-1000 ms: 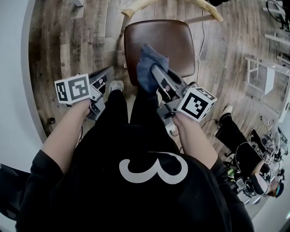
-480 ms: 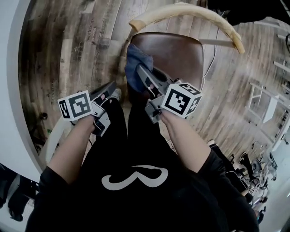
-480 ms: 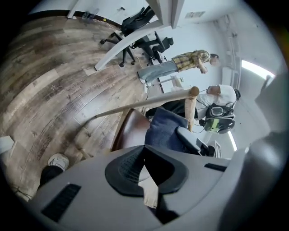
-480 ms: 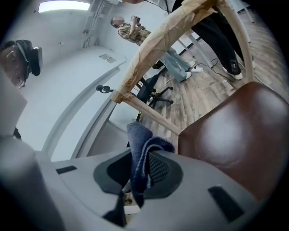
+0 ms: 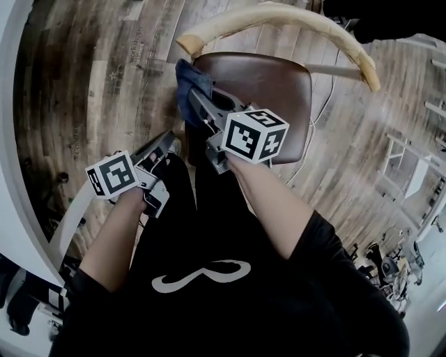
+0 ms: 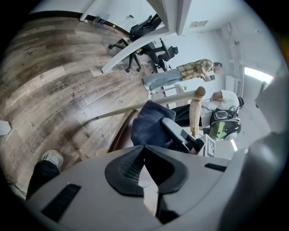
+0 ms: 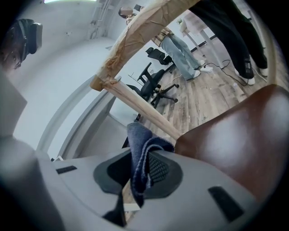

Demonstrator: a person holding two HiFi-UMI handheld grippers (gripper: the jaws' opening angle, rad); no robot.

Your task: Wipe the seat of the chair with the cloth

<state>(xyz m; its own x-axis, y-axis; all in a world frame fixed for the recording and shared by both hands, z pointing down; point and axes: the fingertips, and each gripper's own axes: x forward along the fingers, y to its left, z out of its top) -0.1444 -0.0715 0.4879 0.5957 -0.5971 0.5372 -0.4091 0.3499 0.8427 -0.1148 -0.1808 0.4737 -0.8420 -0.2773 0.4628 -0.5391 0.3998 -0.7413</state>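
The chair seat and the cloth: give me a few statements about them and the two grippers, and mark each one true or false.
1. The right gripper is shut on the cloth. True.
2. The cloth lies in the middle of the seat. False: it is at the seat's left rear corner, near the end of the wooden backrest.
3. The left gripper holds a second cloth. False: its jaws are together with nothing between them.
4. The seat is brown. True.
5. The left gripper rests on the seat. False: it is off the chair, above the floor.
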